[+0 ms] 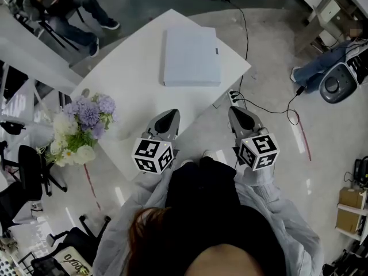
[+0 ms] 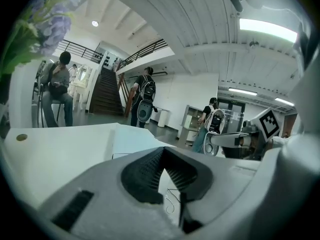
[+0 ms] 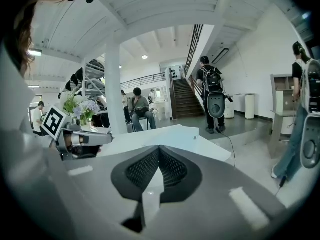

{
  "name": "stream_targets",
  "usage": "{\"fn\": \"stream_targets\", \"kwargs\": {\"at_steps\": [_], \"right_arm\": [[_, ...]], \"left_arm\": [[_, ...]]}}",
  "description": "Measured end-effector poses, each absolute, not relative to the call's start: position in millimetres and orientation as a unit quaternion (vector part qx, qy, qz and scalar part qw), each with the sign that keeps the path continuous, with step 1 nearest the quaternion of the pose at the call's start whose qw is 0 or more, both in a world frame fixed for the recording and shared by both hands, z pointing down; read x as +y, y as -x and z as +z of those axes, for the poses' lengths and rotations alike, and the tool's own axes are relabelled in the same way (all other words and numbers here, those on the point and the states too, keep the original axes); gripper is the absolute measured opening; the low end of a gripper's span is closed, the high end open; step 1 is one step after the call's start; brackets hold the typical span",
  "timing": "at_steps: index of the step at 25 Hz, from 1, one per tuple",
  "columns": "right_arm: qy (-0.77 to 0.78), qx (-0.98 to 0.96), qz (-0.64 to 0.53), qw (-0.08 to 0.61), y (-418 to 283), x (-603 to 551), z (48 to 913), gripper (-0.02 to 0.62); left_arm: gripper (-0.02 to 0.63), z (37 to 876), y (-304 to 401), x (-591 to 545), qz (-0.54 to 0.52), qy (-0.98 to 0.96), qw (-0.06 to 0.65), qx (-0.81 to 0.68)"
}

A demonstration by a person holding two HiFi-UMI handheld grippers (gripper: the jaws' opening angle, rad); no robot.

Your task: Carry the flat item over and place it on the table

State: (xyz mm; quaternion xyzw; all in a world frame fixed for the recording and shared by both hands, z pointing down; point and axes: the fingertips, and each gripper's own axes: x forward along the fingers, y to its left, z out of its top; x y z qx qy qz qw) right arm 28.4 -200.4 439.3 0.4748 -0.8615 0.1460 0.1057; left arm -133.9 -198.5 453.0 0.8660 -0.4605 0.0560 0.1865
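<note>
A flat pale-blue rectangular item point(image 1: 191, 56) lies on the white table point(image 1: 126, 79), toward its far side. It shows as a thin slab point(image 2: 132, 139) in the left gripper view and as a pale slab point(image 3: 182, 135) in the right gripper view. My left gripper point(image 1: 171, 112) hovers over the table's near edge, short of the item, jaws shut with nothing between them point(image 2: 162, 150). My right gripper point(image 1: 237, 109) hangs over the floor just off the table's near right edge, also shut and empty point(image 3: 159, 148). Both point toward the item.
A bunch of purple and white flowers point(image 1: 80, 125) stands at the table's left corner. A power strip and black cable point(image 1: 234, 96) lie on the floor to the right. A seated person point(image 1: 63, 10) is beyond the table. Office chairs point(image 1: 29, 171) stand at left, a grey device point(image 1: 338, 84) at right.
</note>
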Motion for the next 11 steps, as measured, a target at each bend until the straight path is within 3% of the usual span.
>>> {"fn": "stream_targets", "kwargs": {"at_steps": [11], "right_arm": [[-0.468, -0.864, 0.147, 0.11, -32.1, -207.8, 438.9, 0.011]], "left_arm": [[-0.003, 447.2, 128.5, -209.8, 0.055, -0.865, 0.182, -0.465]]}}
